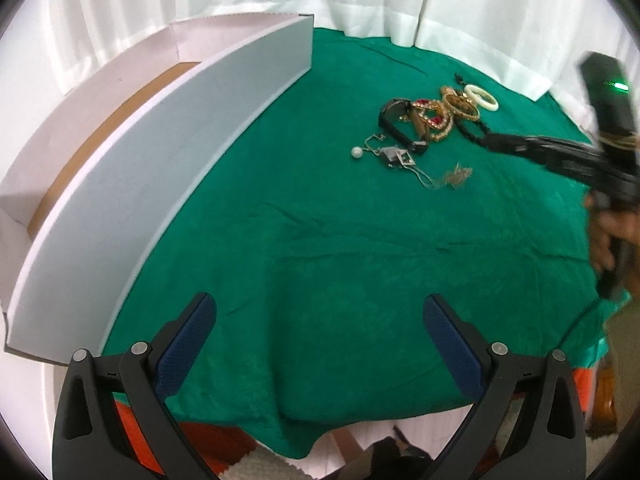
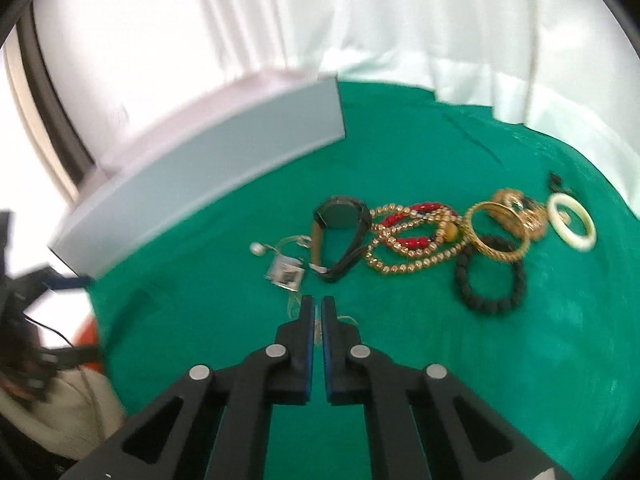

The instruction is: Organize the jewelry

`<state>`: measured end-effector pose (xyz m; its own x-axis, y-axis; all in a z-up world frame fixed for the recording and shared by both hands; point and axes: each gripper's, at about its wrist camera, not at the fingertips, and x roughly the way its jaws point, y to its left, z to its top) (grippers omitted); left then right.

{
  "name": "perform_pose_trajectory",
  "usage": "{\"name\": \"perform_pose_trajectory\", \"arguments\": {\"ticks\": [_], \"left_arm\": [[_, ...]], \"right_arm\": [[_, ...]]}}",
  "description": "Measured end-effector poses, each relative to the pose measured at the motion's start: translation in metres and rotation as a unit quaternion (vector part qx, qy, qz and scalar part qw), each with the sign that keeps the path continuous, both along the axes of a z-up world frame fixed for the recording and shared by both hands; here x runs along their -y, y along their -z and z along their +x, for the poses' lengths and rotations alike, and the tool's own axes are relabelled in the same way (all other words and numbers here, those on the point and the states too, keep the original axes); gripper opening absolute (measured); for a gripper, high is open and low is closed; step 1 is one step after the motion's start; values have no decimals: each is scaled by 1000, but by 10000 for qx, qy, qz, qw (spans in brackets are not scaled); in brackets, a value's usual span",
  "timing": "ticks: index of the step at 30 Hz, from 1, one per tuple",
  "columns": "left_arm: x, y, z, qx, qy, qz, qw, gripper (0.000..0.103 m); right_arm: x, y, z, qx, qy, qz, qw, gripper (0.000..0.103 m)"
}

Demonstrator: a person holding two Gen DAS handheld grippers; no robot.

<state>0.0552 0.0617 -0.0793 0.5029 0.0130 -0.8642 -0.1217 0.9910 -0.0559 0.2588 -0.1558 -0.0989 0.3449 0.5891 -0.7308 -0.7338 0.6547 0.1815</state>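
A heap of jewelry lies on the green cloth [image 1: 320,248]: a black watch [image 2: 340,236], a gold and red bead necklace [image 2: 412,240], gold bangles [image 2: 498,232], a black bead bracelet [image 2: 490,276], a white bangle [image 2: 572,222], a pearl piece [image 2: 256,249] and a small silver pendant [image 2: 285,274]. My right gripper [image 2: 318,306] is nearly shut just in front of the pendant, with a thin gold chain [image 2: 318,326] between its pads. My left gripper [image 1: 320,312] is open and empty over bare cloth, near the front edge. The heap shows in the left wrist view [image 1: 424,120].
An open white box [image 1: 160,152] with a brown floor stands at the left on the cloth. White curtains [image 1: 360,0] hang behind the table. The person's hand and right gripper body [image 1: 580,160] reach in from the right.
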Motion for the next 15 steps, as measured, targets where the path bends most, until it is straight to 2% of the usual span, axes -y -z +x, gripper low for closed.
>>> {"name": "perform_pose_trajectory", "arguments": {"ticks": [5, 7, 9, 11, 13, 15], "left_arm": [[1, 0, 10, -14, 62, -126, 9999, 103], [0, 1, 13, -43, 13, -227, 9997, 103], [0, 1, 15, -67, -26, -285, 9996, 103], [1, 2, 14, -98, -47, -333, 9994, 103], [3, 2, 12, -109, -36, -321, 9994, 103], [5, 2, 9, -112, -17, -272, 9996, 103]], "right_arm": [[38, -24, -24, 56, 410, 638, 9971, 3], [42, -26, -30, 168, 480, 552, 9972, 5], [38, -19, -33, 220, 456, 243, 9984, 10], [28, -3, -29, 163, 462, -31, 9988, 43], [21, 15, -25, 62, 497, -49, 9987, 56], [13, 29, -23, 123, 553, -214, 9982, 56]]}}
